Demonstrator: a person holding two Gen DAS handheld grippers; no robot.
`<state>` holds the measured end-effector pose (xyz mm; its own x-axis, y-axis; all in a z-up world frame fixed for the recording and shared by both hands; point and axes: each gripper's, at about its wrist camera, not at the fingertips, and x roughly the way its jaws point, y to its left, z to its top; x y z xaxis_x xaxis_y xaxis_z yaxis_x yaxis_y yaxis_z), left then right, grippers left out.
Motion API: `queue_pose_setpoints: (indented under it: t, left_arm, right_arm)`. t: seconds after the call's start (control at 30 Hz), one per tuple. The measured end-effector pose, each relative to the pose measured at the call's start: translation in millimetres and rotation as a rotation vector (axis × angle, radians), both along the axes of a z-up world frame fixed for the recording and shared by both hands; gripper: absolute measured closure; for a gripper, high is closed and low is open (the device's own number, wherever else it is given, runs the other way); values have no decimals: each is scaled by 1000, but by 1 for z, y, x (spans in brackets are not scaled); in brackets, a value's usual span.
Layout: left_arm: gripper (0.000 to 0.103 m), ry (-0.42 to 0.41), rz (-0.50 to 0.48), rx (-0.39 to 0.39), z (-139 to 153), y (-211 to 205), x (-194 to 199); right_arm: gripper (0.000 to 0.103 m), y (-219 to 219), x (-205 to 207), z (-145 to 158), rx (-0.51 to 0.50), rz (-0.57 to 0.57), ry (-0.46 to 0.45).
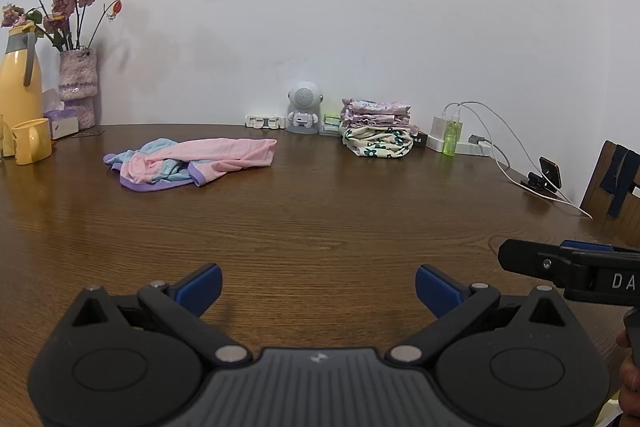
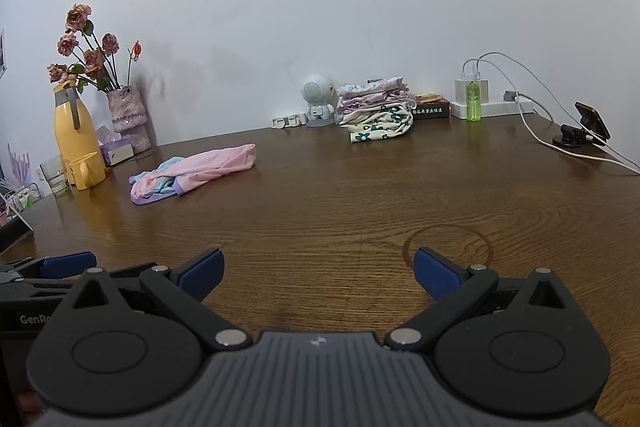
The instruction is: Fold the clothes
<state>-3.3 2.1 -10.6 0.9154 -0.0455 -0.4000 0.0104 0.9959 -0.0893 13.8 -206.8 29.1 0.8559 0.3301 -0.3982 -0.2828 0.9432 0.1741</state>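
Both grippers — L, R — jaws wide.

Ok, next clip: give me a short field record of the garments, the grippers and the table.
unfolded garment: pink and blue garment, crumpled, far left on table
folded stack: folded clothes by the wall
left gripper: open, empty, above bare wood
right gripper: open, empty
folding: not yet begun

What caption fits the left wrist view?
Open left gripper above a wooden table; crumpled pink-and-blue garment awaits folding, folded stack by the wall.
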Motion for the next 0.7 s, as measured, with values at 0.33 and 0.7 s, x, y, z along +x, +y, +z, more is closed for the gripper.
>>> queue_pose_setpoints:
  t: [0.33, 0.7]
  left_arm:
    - [0, 9, 3, 1, 3, -3, 2]
    - [0, 12, 1, -1, 5, -2, 2]
  right_arm:
    - [0, -2, 0, -2, 1, 0, 0]
    - [0, -4, 1, -2, 0, 2, 6]
